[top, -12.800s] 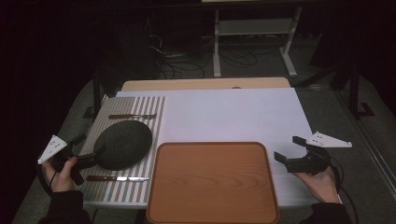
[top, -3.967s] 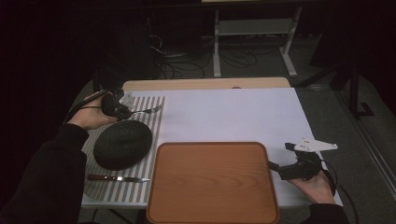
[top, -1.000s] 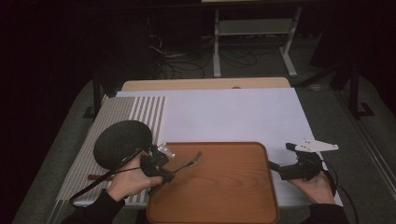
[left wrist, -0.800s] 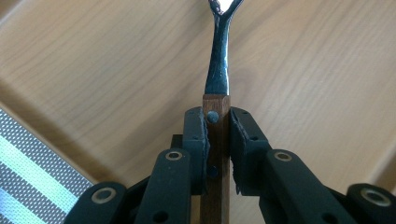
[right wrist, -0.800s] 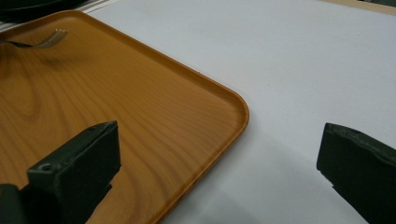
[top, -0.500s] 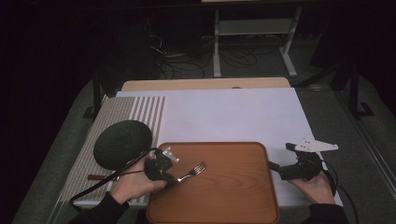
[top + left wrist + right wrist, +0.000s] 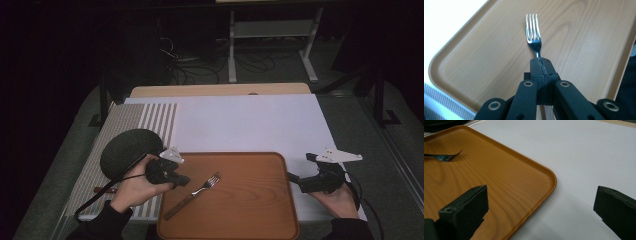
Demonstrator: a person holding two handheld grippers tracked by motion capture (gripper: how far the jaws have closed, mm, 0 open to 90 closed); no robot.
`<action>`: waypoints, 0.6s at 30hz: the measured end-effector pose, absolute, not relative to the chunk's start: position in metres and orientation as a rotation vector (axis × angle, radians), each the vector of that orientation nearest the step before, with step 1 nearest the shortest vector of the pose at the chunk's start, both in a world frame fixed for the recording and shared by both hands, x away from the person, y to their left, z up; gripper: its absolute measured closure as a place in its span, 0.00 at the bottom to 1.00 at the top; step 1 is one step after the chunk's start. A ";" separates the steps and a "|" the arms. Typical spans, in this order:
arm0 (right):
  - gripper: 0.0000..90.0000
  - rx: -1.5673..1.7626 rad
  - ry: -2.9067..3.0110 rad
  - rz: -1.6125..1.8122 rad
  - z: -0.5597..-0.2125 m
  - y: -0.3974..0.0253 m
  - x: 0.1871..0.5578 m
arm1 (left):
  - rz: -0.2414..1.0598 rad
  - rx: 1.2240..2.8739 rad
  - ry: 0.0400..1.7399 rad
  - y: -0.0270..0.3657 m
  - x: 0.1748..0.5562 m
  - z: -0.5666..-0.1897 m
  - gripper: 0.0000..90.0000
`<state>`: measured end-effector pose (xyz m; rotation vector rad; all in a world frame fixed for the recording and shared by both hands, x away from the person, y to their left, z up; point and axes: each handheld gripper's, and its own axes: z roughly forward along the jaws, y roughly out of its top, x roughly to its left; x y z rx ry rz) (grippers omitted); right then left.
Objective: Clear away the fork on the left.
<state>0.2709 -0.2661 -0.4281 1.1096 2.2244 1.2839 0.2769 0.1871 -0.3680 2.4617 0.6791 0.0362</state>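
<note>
A metal fork with a wooden handle (image 7: 196,192) lies slantwise low over the left part of the brown tray (image 7: 250,210), tines pointing up and right. My left gripper (image 7: 184,180) is shut on the fork's neck (image 7: 537,53), just behind the tines (image 7: 532,27). Whether the fork rests on the tray I cannot tell. My right gripper (image 7: 300,168) stands open at the tray's right rim, over the white mat, with nothing between its fingers. In the right gripper view the gripper (image 7: 541,192) frames the tray's corner (image 7: 550,176), and the fork's tines (image 7: 447,157) show at far left.
A dark round plate (image 7: 127,150) sits on the striped placemat (image 7: 135,120) left of the tray. A knife (image 7: 102,190) lies on that placemat, partly hidden by the left hand. The white mat (image 7: 250,120) stretches behind the tray.
The left gripper carried the fork from the placemat's far end to the tray. In the last half second it lowered and turned the fork there. The right gripper has stayed put.
</note>
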 end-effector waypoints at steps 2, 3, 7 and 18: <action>0.00 1.109 2.225 1.283 -0.428 -0.266 0.271 | 0.008 2.460 0.647 0.184 0.276 -0.371 1.00; 0.00 1.109 2.225 1.284 -0.428 -0.266 0.271 | -0.001 2.466 0.633 0.181 0.276 -0.373 1.00; 0.00 1.110 2.225 1.284 -0.428 -0.266 0.271 | -0.025 2.478 0.607 0.173 0.275 -0.384 1.00; 0.00 1.107 2.232 1.281 -0.429 -0.265 0.271 | -0.079 2.497 0.573 0.159 0.274 -0.404 1.00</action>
